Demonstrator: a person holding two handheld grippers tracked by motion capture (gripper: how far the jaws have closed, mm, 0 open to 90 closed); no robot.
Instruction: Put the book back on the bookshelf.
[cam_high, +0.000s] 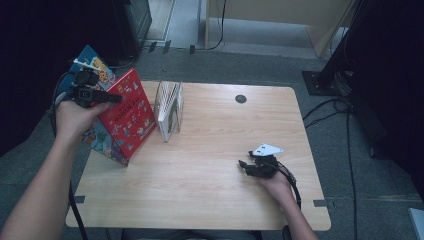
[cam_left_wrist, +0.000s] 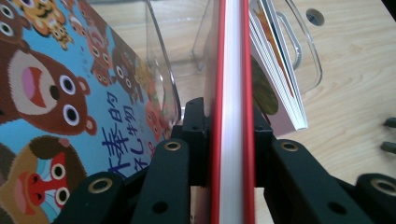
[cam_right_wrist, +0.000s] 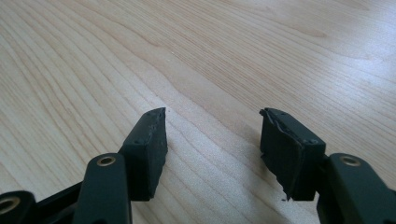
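Red book (cam_left_wrist: 232, 116) pinched between left gripper (cam_left_wrist: 229, 140) fingers; right gripper (cam_right_wrist: 212, 140) spread wide over bare wood table (cam_right_wrist: 196, 56), grey floor (cam_high: 250, 65) beyond.

This is looking like a lab or recording room rather than a home: a bare wooden table (cam_high: 210, 185) is standing on grey carpet (cam_high: 260, 67), cables (cam_high: 345, 150) are trailing across the floor, black curtains (cam_high: 385, 75) are hanging along the sides, and a black stand base (cam_high: 320, 82) is sitting just beyond the table's far corner
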